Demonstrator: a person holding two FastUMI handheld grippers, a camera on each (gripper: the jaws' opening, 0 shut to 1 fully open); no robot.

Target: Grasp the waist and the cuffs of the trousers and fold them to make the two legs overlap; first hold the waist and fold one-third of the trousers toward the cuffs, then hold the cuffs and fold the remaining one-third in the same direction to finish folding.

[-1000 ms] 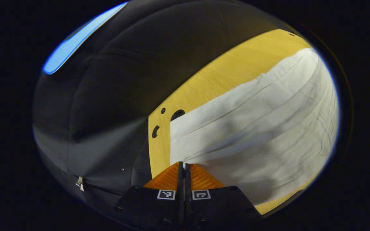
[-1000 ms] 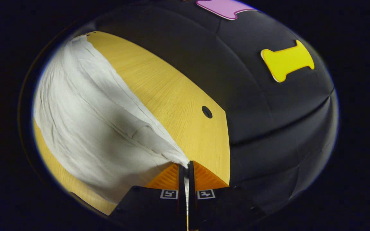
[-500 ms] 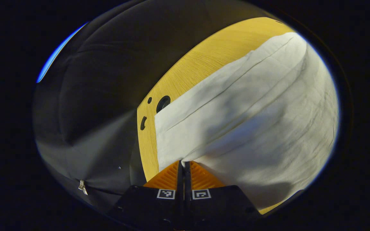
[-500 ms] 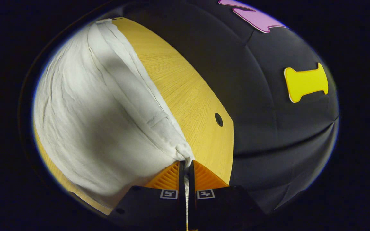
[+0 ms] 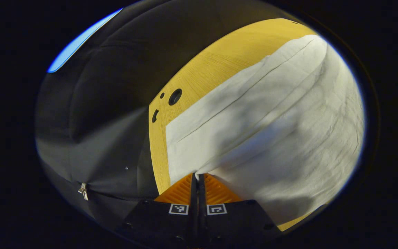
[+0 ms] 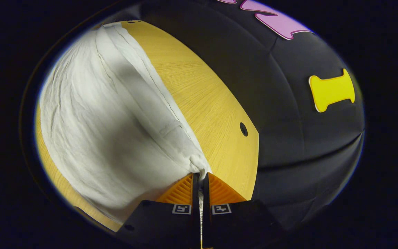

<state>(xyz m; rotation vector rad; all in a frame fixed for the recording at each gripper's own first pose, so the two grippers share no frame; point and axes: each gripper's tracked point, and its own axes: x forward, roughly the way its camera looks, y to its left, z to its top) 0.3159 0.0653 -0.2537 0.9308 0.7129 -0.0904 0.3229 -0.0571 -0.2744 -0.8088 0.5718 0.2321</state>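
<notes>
White trousers (image 5: pixel 261 128) lie along a yellow wooden table (image 5: pixel 219 65). In the left gripper view my left gripper (image 5: pixel 197 175) is shut on the near corner of the cuff end, and that lifted layer drapes over the leg below. In the right gripper view my right gripper (image 6: pixel 199 174) is shut on the waistband corner of the trousers (image 6: pixel 109 131), a belt loop showing just above the pinch. The cloth rises from the table (image 6: pixel 202 103) to both pinches.
The table's short end with round holes (image 5: pixel 175 97) lies left of the cuffs in the left gripper view. One hole (image 6: pixel 243 129) sits near the table's end in the right gripper view. Black cloth wall surrounds both ends.
Both grippers have kept their hold and carried the lifted edge further over the lower leg. The views have swung a little, so more table shows beyond each pinch.
</notes>
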